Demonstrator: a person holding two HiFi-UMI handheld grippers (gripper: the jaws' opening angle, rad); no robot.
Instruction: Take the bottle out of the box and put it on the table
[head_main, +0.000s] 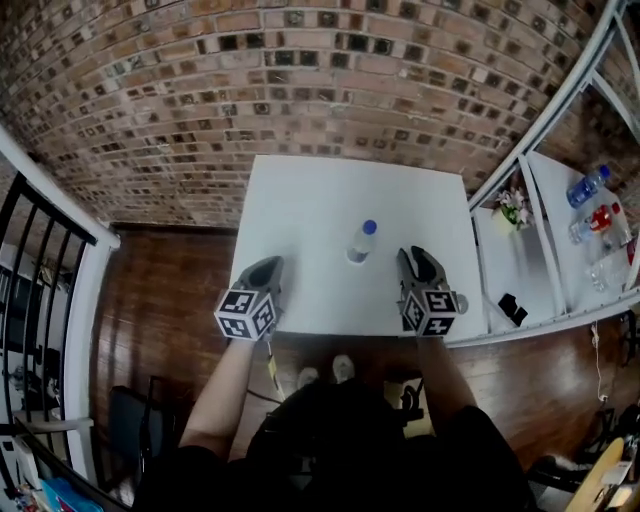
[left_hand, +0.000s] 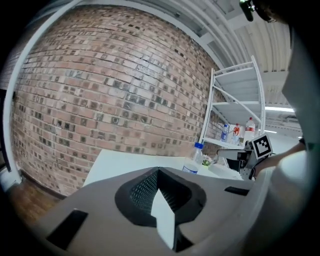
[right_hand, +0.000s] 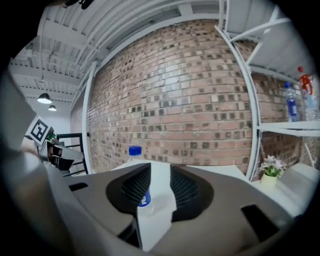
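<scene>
A brick wall (head_main: 300, 80) fills the far side of the head view from 9 o'clock round to 2 o'clock, and a dark wooden floor (head_main: 160, 300) runs below it. A white table (head_main: 320, 200) stands against the wall in the middle. A white shelf (head_main: 556, 215) stands at 3 o'clock of the table and a black railing (head_main: 40, 240) at 9 o'clock. The person's two bare forearms reach up from 6 o'clock, the left forearm (head_main: 225, 390) and the right forearm (head_main: 450, 385). Each ends at a grey gripper over the near edge of the table. The left gripper (head_main: 271, 263) has its two jaws brought together. In its own view the tips meet in a point with nothing between them. The right gripper (head_main: 419, 256) has its jaws partly apart and they press on nothing. In its view the strip between the pads shows only the table and part of the bottle standing farther off. The bottle (head_main: 362, 243) is clear with a blue cap and a blue label. It stands upright on the table a little nearer than the middle, between the two grippers and apart from both. The left gripper is at 7 o'clock from it and the right gripper at 4 o'clock. On the shelf lie a blue-capped bottle (head_main: 588, 186) and a red-capped bottle (head_main: 597, 222). A small bunch of flowers (head_main: 513, 208) is at 9 o'clock of them, and a small dark object (head_main: 512, 309) that I cannot make out is at 6 o'clock of the flowers. Two light shoes (head_main: 325, 372) show on the floor under the near table edge.
</scene>
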